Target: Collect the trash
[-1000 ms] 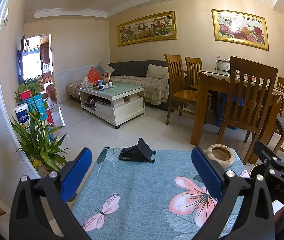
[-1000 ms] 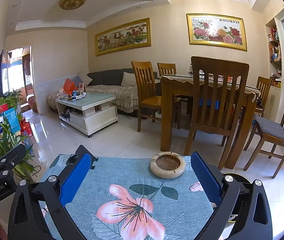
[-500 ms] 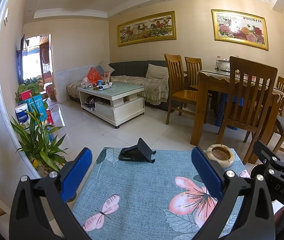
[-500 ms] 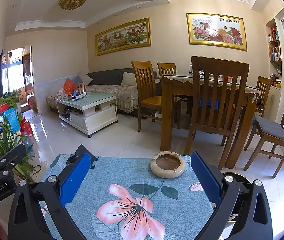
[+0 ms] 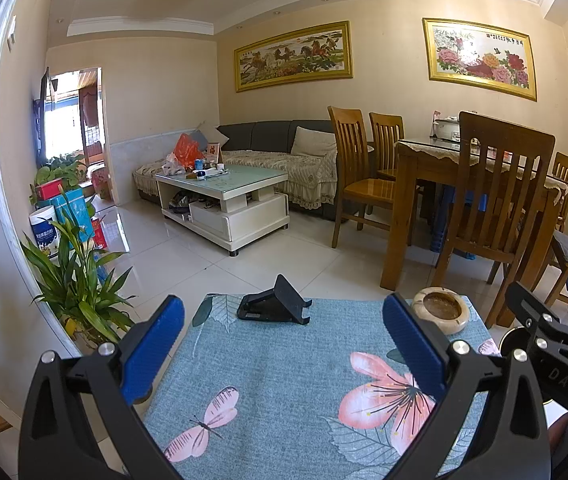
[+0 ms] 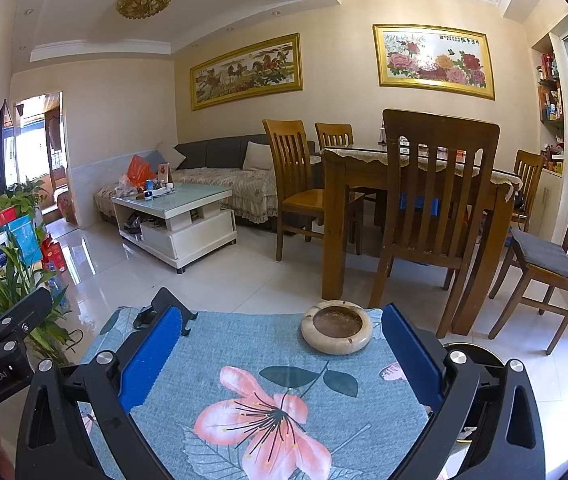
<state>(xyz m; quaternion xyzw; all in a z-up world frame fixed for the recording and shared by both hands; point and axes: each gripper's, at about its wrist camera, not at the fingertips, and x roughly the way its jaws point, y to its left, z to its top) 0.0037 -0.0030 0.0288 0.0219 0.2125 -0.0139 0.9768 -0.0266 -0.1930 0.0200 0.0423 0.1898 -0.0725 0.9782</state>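
Nothing has moved since the earlier frames: both grippers hover where they were above the worktop [image 5: 284, 380], which is covered by a blue flower-print cloth. The left gripper [image 5: 283, 340] has its blue fingers [image 5: 152, 348] spread wide apart with nothing between them, and the right gripper [image 6: 280, 356] likewise holds its fingers [image 6: 412, 360] wide apart and empty. No trash shows on the cloth. Near the far edge a round stone ashtray [image 6: 337, 327] sits ahead of the right gripper, and a black folding phone stand [image 5: 274, 302] sits ahead of the left one, the two well apart. Beyond stand a wooden dining table [image 6: 412, 168] with chairs, a white coffee table [image 5: 224, 192] and a grey sofa [image 5: 276, 136]
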